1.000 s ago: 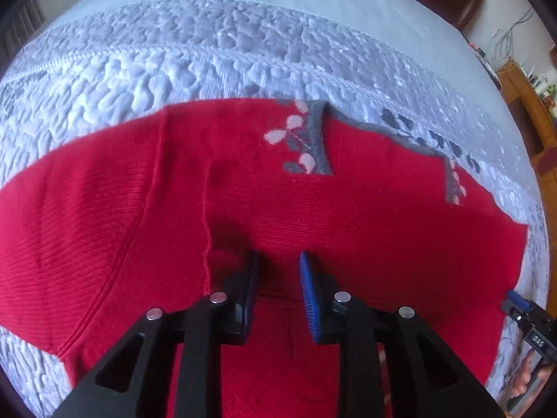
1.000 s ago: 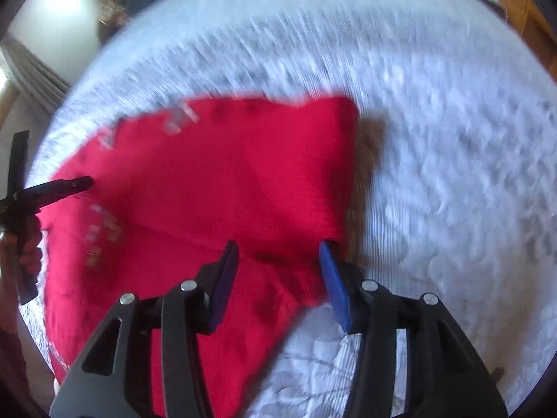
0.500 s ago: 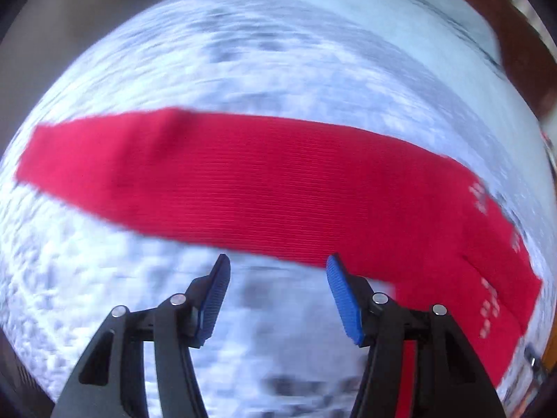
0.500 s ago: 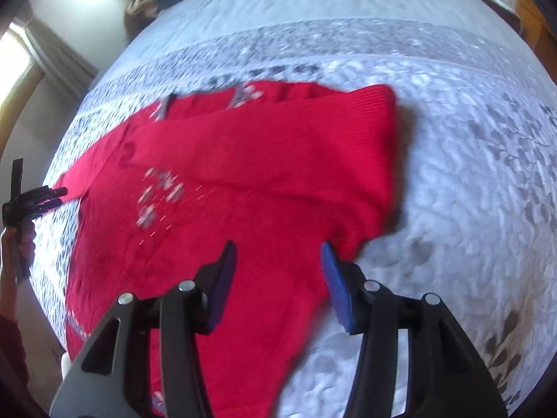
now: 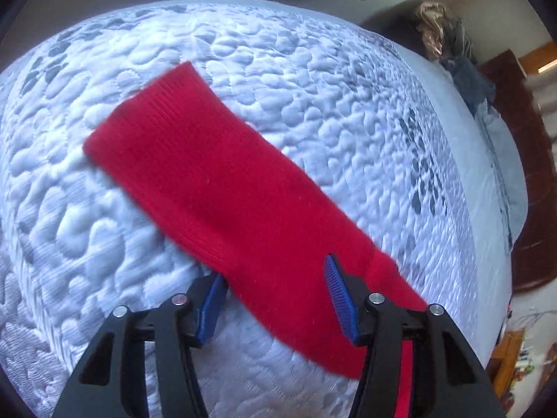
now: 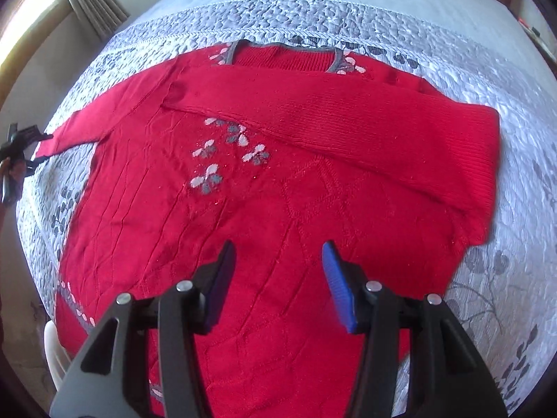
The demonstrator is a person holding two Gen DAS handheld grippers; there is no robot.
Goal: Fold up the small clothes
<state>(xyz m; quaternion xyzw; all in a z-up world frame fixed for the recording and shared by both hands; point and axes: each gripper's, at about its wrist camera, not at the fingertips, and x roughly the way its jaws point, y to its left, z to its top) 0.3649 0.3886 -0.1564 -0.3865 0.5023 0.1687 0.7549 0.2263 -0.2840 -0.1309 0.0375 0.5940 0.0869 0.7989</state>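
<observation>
A red knit sweater [image 6: 264, 188] with grey and pink flower patterns lies flat on the quilted bed. One sleeve is folded across its chest toward the right. The other sleeve [image 5: 222, 188] stretches out to the left. My left gripper [image 5: 275, 296] is open, its jaws on either side of that sleeve near the cuff end; it also shows at the far left of the right wrist view [image 6: 21, 146]. My right gripper [image 6: 278, 278] is open and empty, hovering above the sweater's lower body.
The white-grey quilted bedspread [image 5: 104, 244] covers the bed [image 6: 504, 278]. A pile of clothes [image 5: 449, 35] lies at the bed's far end. Dark wooden furniture [image 5: 522, 139] stands to the right. A curtained window [image 6: 80, 7] is at the upper left.
My left gripper opened, left the sweater's body and swung left to the outstretched sleeve. My right gripper drew back from the sweater's right edge, with the folded sleeve now lying across the chest.
</observation>
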